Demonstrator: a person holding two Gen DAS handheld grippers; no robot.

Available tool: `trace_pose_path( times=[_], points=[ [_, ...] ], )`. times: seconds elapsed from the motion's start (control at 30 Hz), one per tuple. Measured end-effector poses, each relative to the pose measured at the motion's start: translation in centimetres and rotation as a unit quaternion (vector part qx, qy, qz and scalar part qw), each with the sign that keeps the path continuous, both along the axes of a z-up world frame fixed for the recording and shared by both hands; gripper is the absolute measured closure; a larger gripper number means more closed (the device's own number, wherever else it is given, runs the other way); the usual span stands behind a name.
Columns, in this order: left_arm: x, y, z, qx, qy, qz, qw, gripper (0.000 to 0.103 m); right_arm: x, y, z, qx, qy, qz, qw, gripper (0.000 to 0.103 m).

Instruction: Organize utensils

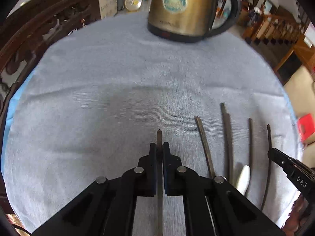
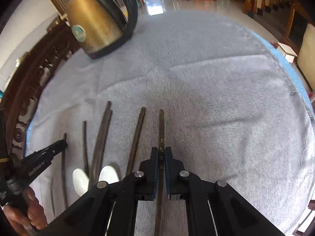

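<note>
Chopsticks (image 2: 137, 137), six dark ones, lie on one blue cloth (image 1: 118, 78), where the left tongs (image 1: 159, 149) pinch tight on the left chopstick (image 1: 159, 135), the right tongs (image 2: 161, 153) pinch the right chopstick (image 2: 161, 122), four sticks and two white spoons (image 2: 80, 179) sit between the tongs, and one kettle (image 1: 177, 9) stands far ahead.
</note>
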State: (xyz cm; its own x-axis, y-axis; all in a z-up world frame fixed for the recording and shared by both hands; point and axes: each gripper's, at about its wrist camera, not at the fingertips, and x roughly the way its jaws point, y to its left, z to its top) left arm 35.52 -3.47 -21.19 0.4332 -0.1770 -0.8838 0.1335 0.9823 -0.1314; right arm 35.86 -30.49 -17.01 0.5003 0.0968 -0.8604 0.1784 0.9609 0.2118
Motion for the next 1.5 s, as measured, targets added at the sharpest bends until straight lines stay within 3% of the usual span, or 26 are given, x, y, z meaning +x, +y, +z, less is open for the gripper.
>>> trace_pose_path(
  times=[0.33, 0.57, 0.77, 0.93, 1.2, 1.5],
  points=[
    [-7.5, 2.2, 8.2, -0.058, -0.129, -0.003, 0.9899, 0.098, -8.7, 0.8, 5.6, 0.013, -0.13, 0.002, 0.991, 0.096],
    [-13.3, 3.3, 13.8, -0.079, -0.228, 0.004, 0.9703, 0.098, -13.4, 3.0, 9.2, 0.001, -0.217, -0.007, 0.976, 0.096],
    [-18.8, 3.9, 17.6, -0.088, -0.3, 0.004, 0.9499, 0.098, -18.0, 5.4, 12.1, -0.046, -0.301, -0.014, 0.952, 0.096],
    [-22.1, 4.1, 20.3, -0.085, -0.34, 0.001, 0.9366, 0.098, -20.7, 6.5, 14.0, -0.064, -0.347, -0.017, 0.936, 0.096],
    [-27.1, 4.5, 24.9, -0.115, -0.393, -0.013, 0.9123, 0.098, -26.0, 8.0, 18.2, -0.07, -0.42, -0.004, 0.905, 0.096],
    [-30.0, 5.0, 27.3, -0.151, -0.404, -0.026, 0.902, 0.098, -30.9, 9.8, 21.1, -0.05, -0.466, 0.03, 0.883, 0.096]
  ],
)
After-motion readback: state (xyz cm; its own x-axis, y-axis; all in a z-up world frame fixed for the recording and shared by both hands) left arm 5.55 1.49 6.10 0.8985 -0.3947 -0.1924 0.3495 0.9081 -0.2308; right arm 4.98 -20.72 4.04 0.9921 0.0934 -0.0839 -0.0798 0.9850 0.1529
